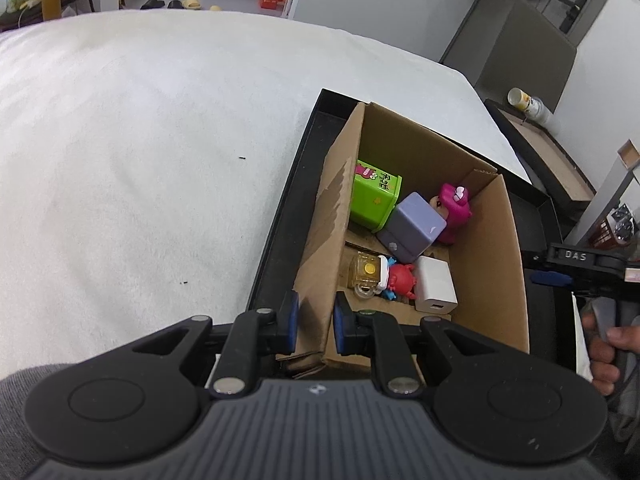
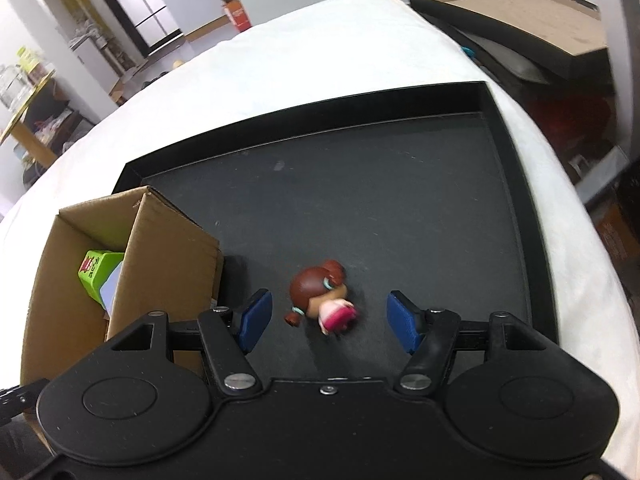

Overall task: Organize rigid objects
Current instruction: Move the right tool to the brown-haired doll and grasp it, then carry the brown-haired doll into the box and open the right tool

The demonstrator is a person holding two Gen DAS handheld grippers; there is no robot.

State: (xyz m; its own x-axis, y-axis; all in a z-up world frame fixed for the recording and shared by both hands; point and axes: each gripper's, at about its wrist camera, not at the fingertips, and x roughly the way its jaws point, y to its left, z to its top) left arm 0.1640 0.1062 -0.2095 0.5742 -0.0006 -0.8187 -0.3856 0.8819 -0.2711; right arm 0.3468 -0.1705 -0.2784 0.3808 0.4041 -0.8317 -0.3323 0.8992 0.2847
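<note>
Flanking a doll [image 2: 320,300], right tool [image 2: 326,316] spread, cardboard box [image 2: 168,240] beside, likely apart

home interior – slippers [image 1: 188,3] on floor, cluttered shelves [image 2: 24,76]

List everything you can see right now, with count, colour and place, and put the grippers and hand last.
Tray: 1, black, on the white cloth.
Cardboard box: 1, brown, open, in the tray's left part.
Green box: 1, in the cardboard box.
Lilac cube: 1, in the box, beside the green one.
Pink figure: 1, in the box, behind the cube.
White charger: 1, in the box.
Red figure: 1, in the box.
Clear yellow item: 1, in the box.
Doll: 1, brown-haired, pink dress, lying on the tray floor.
Left gripper: shut on the box wall.
Right gripper: open, either side of the doll.
Hand: 1, holding the right gripper.
</note>
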